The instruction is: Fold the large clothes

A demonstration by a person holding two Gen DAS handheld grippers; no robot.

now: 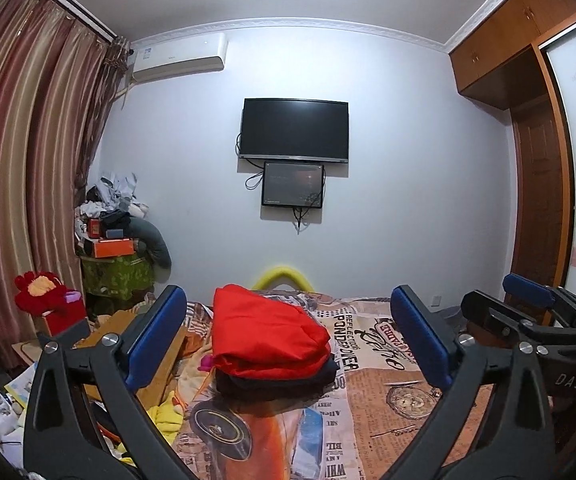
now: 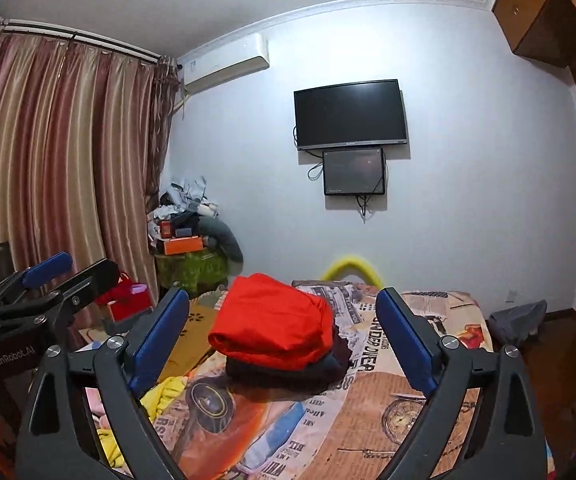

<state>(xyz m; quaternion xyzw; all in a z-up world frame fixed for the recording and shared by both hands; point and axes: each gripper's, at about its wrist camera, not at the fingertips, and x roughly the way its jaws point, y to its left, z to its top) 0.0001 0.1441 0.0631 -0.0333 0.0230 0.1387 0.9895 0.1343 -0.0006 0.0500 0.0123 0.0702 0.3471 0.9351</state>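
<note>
Reading "DAS" on the right gripper (image 1: 528,308), "GenRobot.AI" on the left gripper (image 2: 57,276).

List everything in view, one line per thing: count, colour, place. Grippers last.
folded garment: one, red, top of a stack on the bed
dark clothes: folded, number unclear, under the red one
bedspread: one, orange newspaper print, covering the bed
television: one, black, on the far wall
small screen: one, black, just below the television
air conditioner: one, white, high on the wall by the curtains
curtains: pink-beige striped, on the left
wardrobe: wooden, on the right
clutter pile: mixed colours, far left corner
left gripper: black with blue pads, open, empty
right gripper: same colours, open, empty
</note>
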